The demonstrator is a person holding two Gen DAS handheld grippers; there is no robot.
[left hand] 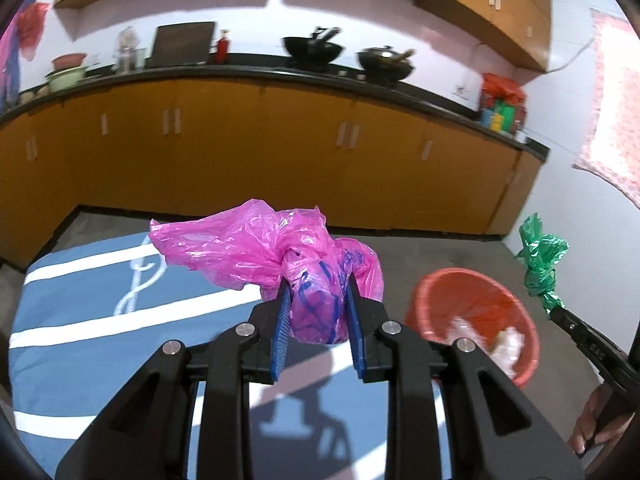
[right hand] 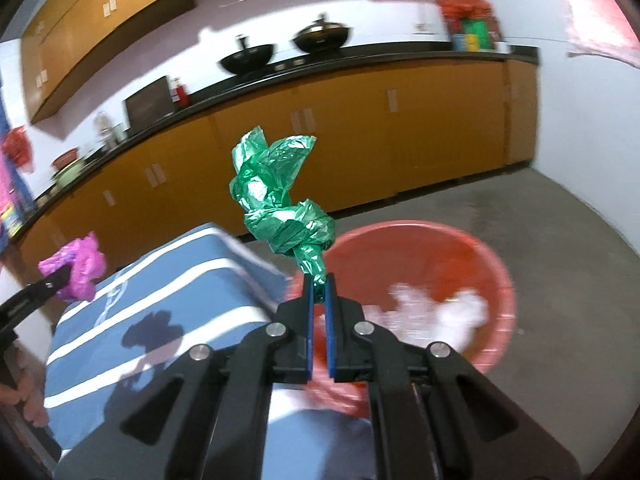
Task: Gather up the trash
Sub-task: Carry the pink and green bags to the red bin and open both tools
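The left gripper pinches a crumpled pink plastic bag between its 2 blue pads, held in the air above a blue striped cloth. Only the left wrist view shows blue print on that bag. Further right, the red bin sits on the grey floor with white scraps inside. The right gripper, nearly closed, clamps the tail of a knotted green plastic bag near the bin's rim.
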